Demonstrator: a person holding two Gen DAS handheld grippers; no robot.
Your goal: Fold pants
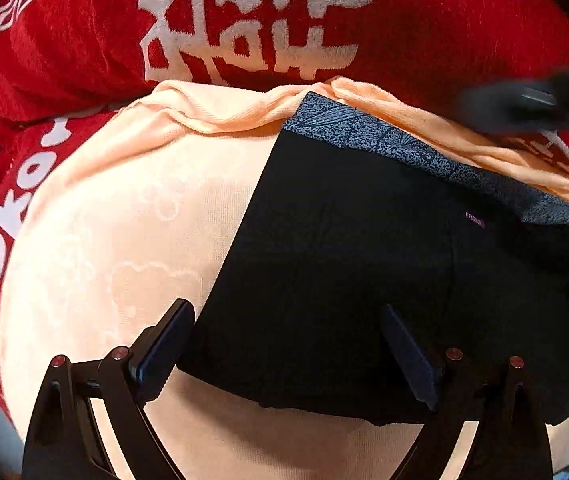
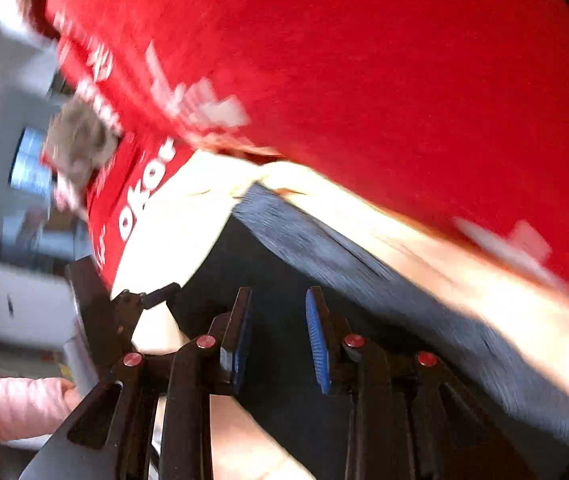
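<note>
Left wrist: folded black pants (image 1: 344, 272).

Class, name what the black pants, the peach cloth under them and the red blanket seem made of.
Black pants: smooth matte knit, probably; speckled blue-grey waistband. Peach cloth: soft fine-pile towel, faint embossed pattern. Red blanket: plush fleece, fuzzy nap, white lettering.

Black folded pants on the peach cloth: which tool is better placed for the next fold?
Left, probably. The left tool hangs open right above the black folded pants, near their edge on the peach cloth. The right tool, also open, gives a motion-blurred view.
</note>
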